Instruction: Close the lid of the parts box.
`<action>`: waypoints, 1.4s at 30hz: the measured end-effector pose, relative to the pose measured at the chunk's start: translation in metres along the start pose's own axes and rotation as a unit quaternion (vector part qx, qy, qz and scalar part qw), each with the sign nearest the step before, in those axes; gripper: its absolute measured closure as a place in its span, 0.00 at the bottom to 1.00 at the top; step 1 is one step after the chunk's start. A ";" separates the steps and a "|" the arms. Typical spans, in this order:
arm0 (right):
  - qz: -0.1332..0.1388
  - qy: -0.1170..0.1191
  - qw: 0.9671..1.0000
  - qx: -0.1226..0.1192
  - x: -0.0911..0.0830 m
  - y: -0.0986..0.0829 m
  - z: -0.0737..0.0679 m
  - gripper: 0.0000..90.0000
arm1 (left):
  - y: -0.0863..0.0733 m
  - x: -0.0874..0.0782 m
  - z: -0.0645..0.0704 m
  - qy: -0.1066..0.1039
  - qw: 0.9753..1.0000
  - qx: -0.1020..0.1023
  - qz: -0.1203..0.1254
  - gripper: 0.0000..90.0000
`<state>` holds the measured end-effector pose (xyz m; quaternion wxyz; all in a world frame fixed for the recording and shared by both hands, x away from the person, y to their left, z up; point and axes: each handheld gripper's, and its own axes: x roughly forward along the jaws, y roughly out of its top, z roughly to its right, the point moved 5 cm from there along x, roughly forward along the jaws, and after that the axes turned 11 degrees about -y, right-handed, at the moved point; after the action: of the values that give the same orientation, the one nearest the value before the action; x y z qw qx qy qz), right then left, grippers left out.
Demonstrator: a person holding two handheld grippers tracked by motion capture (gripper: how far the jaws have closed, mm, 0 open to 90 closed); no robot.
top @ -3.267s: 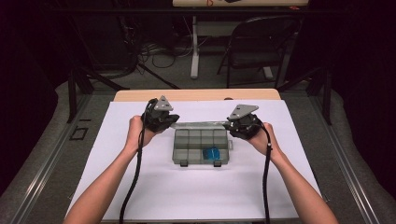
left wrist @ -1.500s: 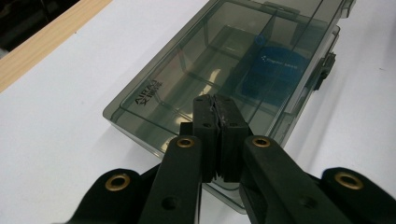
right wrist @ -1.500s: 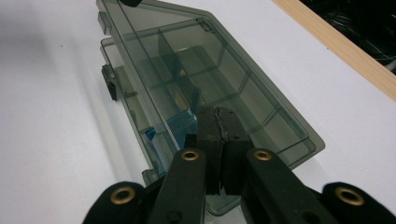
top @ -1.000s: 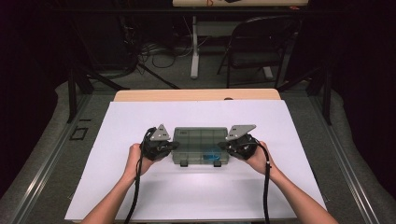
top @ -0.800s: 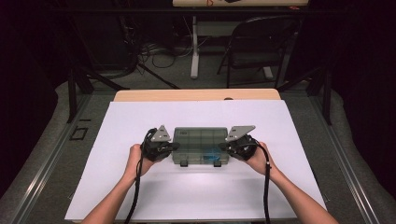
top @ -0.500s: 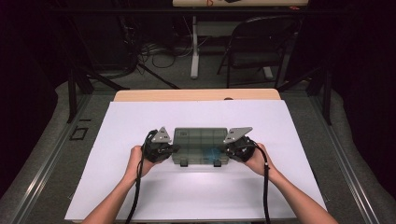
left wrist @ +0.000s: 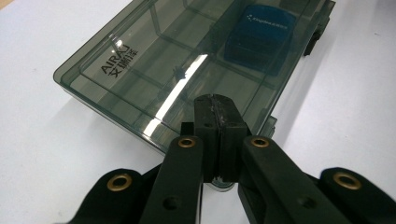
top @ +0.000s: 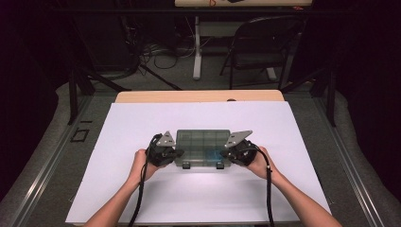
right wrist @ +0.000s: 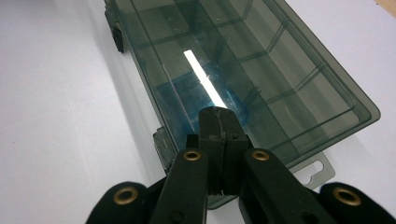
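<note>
A smoky clear compartment box lies with its lid down in the middle of the white table. A blue item sits in one compartment near the latch side. My left gripper is at the box's left end and is shut; its tips rest over the lid's edge with nothing between them. At the right end, my right gripper is also shut, its tips over the lid beside a latch. Whether the tips touch the lid I cannot tell.
The white table sheet spreads wide on all sides of the box. A wooden table edge runs along the back. Beyond it stand a folding chair and cables on the floor.
Both grippers have come from the box's far corners toward the person and down onto its two ends. Over the last second they barely shifted. The box has stayed put.
</note>
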<state>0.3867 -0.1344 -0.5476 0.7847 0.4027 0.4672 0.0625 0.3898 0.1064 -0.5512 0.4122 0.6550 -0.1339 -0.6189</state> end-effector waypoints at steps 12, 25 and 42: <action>0.013 0.004 1.000 0.020 0.001 -0.003 0.001 1.00 | -0.002 0.000 0.004 0.016 1.000 0.004 0.005 1.00; 0.016 0.000 0.999 0.032 -0.005 0.003 0.002 0.88 | 0.002 -0.004 0.006 0.037 0.999 0.000 0.012 0.70; 0.021 -0.001 0.998 0.063 -0.029 0.006 -0.004 0.12 | -0.011 -0.040 0.024 0.072 0.996 -0.020 0.041 0.15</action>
<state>0.3688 -0.1415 -0.5244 0.7568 0.4610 0.4607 0.0493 0.3558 0.1317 -0.5287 0.4593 0.6830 -0.1184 -0.5555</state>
